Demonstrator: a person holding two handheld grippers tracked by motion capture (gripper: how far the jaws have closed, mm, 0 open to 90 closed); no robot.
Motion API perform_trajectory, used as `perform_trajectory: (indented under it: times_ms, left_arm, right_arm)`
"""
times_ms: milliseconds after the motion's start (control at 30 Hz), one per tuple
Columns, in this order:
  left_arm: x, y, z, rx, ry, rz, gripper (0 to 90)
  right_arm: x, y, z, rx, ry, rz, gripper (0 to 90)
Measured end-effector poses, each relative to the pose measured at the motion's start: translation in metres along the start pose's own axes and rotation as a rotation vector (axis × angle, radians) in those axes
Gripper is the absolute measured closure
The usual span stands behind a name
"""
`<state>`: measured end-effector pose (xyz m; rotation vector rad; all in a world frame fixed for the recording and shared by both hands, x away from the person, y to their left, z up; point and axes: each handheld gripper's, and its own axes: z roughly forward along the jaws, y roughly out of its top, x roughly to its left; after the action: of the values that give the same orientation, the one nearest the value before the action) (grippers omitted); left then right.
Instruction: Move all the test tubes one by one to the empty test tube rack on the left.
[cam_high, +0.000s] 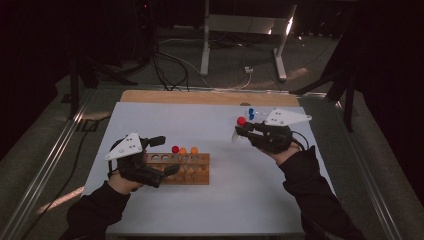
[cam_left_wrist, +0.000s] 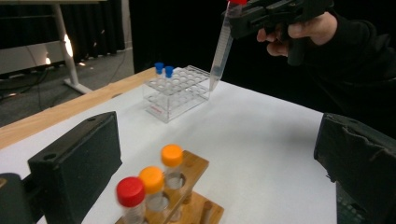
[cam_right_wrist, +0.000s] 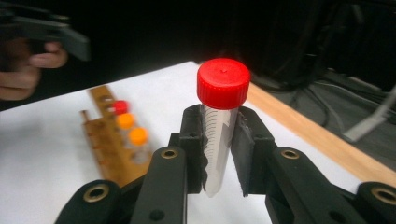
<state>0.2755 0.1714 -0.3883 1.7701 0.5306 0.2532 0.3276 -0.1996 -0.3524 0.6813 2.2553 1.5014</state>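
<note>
My right gripper (cam_high: 243, 131) is shut on a clear tube with a red cap (cam_right_wrist: 223, 83). It holds the tube (cam_left_wrist: 222, 51) above the white table, tilted, near a clear plastic rack (cam_left_wrist: 177, 91) with two blue-capped tubes (cam_left_wrist: 163, 70). The jaws of this gripper (cam_right_wrist: 219, 140) press on the tube just below its cap. My left gripper (cam_high: 165, 156) stands wide open at the left end of a wooden rack (cam_high: 200, 175). That rack (cam_left_wrist: 194, 163) holds one red-capped tube (cam_left_wrist: 130, 191) and two orange-capped tubes (cam_left_wrist: 172, 155). Nothing is between the left pads (cam_left_wrist: 79, 158).
The white tabletop (cam_high: 220, 200) ends in a wooden strip (cam_high: 200, 97) at the far side. The clear rack (cam_high: 255, 116) stands at the back right. Beyond the table are metal legs of another table (cam_high: 205, 45) and cables on the floor. The wooden rack (cam_right_wrist: 100, 135) has several free holes.
</note>
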Motion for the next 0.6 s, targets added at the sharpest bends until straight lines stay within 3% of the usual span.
perform_trajectory:
  times_ms: [333,600]
  left_arm:
    - [-0.014,0.018,0.013,-0.001,-0.059,0.008,3.9]
    - [-0.021,0.027,0.02,-0.005,-0.081,0.019,6.9]
  right_arm:
    - [0.036,0.001,0.009,0.016,0.129,-0.032,75.5]
    - [0.063,-0.002,0.025,0.047,0.225,-0.065,75.5]
